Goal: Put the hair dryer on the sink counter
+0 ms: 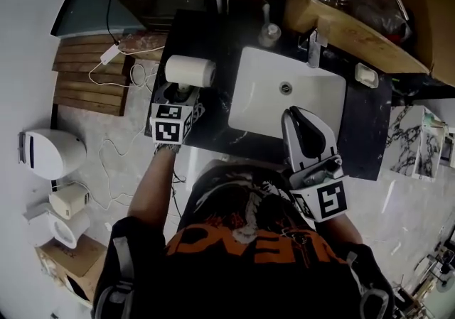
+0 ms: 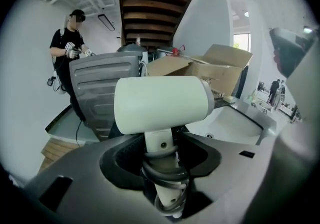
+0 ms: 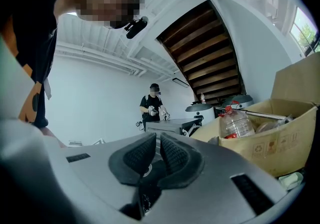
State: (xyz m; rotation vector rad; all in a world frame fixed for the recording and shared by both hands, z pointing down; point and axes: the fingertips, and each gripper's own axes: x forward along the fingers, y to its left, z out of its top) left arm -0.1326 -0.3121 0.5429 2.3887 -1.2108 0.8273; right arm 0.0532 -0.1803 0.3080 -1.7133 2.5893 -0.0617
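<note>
Left claw (image 2: 162,157): half wide and closed on the handle of the hair dryer (image 2: 161,104), with the pads pressing it from both sides
Hair dryer: it stands upright in the left claw, white head on top and turned sideways, and the black cord (image 2: 164,170) is wound around the handle between the jaws
Where it is: in the head view it is above the black worktop (image 1: 210,35), just left of the white sink (image 1: 256,90); I cannot tell if it touches the worktop already
Right claw (image 3: 150,154): the jaws are together with nothing between them; it waits at the front edge of the sink
Step in hand: I judge it is the lowering of the dryer onto the worktop, so the task is near its end but not yet done
How to do it well: bring it down slowly on the free dark part, well away from the sink edge, and lay it on its side, because upright on the thin handle it would probably fall
Release: open the jaws only when the body rests fully; then pull straight back, so the wound cord does not catch a pad and drag the dryer
</note>
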